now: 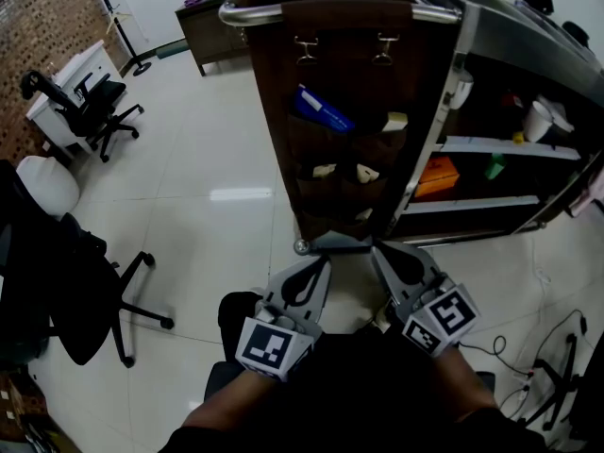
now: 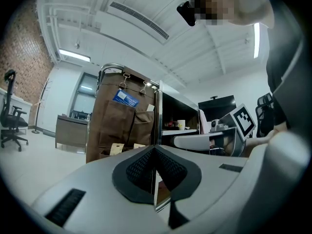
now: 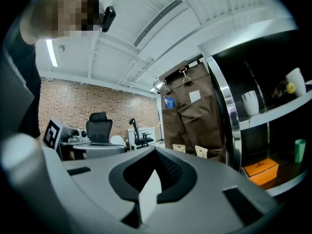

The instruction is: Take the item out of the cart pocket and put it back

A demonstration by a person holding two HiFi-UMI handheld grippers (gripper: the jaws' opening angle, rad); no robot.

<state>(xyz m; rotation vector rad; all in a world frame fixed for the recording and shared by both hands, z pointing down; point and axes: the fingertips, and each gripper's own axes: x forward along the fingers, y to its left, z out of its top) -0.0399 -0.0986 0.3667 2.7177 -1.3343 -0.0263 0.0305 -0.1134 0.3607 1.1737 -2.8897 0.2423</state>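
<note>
A brown fabric pocket organizer point(image 1: 351, 149) hangs by two clips from the cart's end rail. A blue packet point(image 1: 323, 109) sticks out of an upper left pocket, and it also shows in the left gripper view as the blue packet point(image 2: 126, 98) and in the right gripper view as the blue packet point(image 3: 169, 102). Small beige cards sit in the lower pockets. My left gripper point(image 1: 321, 259) and right gripper point(image 1: 377, 249) are held low, side by side, just short of the cart's foot. Both are shut with nothing in them, as seen at the left gripper point(image 2: 154, 150) and right gripper point(image 3: 155, 152).
The cart's side shelves point(image 1: 500, 149) hold an orange box point(image 1: 436, 176), white cups and a green bottle. Black office chairs point(image 1: 90, 102) and a white desk stand at the left. Cables point(image 1: 547, 347) lie on the floor at the right.
</note>
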